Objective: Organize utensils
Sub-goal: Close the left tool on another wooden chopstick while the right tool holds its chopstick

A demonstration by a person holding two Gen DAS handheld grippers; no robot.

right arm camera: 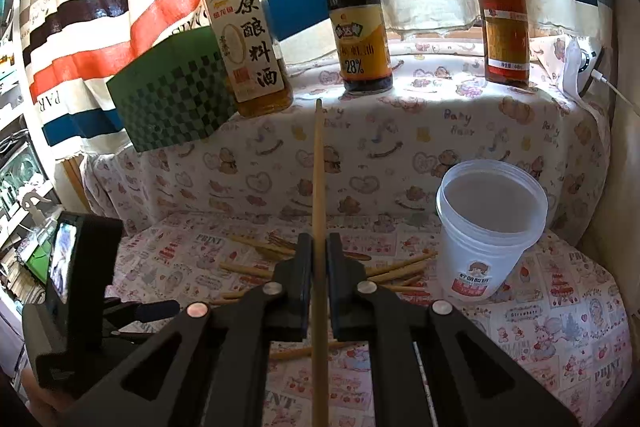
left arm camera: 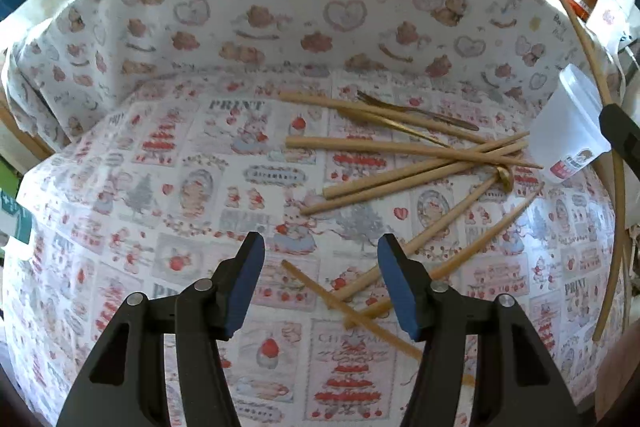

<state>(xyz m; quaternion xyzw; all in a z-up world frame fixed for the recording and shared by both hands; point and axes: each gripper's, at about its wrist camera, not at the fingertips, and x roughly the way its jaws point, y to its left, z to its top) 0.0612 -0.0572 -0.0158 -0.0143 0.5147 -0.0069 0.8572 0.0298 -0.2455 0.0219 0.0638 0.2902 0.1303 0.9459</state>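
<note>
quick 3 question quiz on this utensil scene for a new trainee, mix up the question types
1. True or false: the right claw is shut on a chopstick.
2. Multiple choice: how does the white cup stand? A) upright and open-topped B) tipped on its side C) covered with a lid
3. Fill in: the left claw is ____ and holds nothing, above the loose chopsticks on the printed cloth.

Key: 1 true. 2 A. 3 open.
</note>
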